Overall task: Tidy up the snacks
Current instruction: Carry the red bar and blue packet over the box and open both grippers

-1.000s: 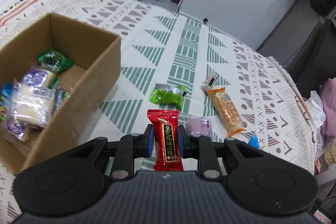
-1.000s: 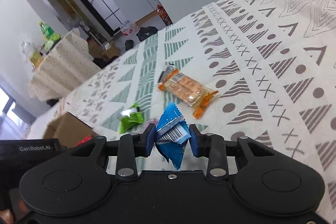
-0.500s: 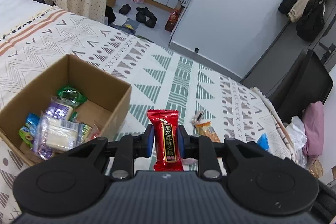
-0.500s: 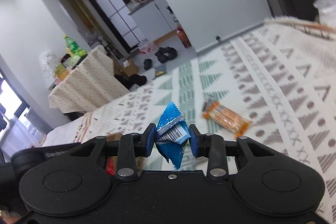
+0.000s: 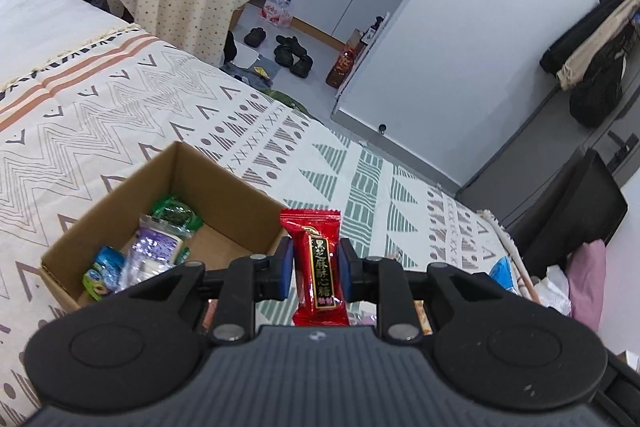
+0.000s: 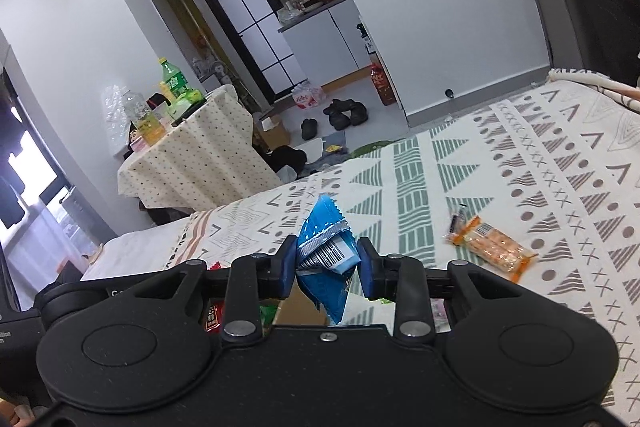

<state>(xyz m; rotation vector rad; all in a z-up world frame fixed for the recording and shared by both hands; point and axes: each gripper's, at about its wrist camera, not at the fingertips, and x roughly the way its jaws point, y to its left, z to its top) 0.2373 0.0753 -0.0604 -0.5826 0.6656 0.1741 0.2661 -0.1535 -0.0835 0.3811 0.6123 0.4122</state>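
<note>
Snacks are partly sorted. In the left wrist view, a cardboard box (image 5: 236, 203) sits at lower left of the frame on a patterned bedspread (image 5: 120, 115). Inside it lie several packets, among them a green packet (image 5: 176, 213), a purple packet (image 5: 156, 247) and a small blue-green one at the near corner.

At lower centre of that view, the left gripper (image 5: 313, 269) pinches a red candy (image 5: 316, 267) upright between its pads, just right of the box's near corner and above the bedspread.

In the right wrist view, the right gripper (image 6: 327, 265) holds a blue packet (image 6: 326, 259) at lower centre of the frame, barcode side showing. Its jaws are closing on the packet, pads pressed against its sides.

An orange packet (image 6: 490, 247) lies loose on the bedspread at right of centre in that view, with a small dark wrapper (image 6: 457, 220) just beside its upper left end.

Judging from this, several snacks are boxed, two are in hand and not yet dropped in, and at least two remain on the bedspread. Other leftovers may be hidden behind the gripper bodies.
</note>
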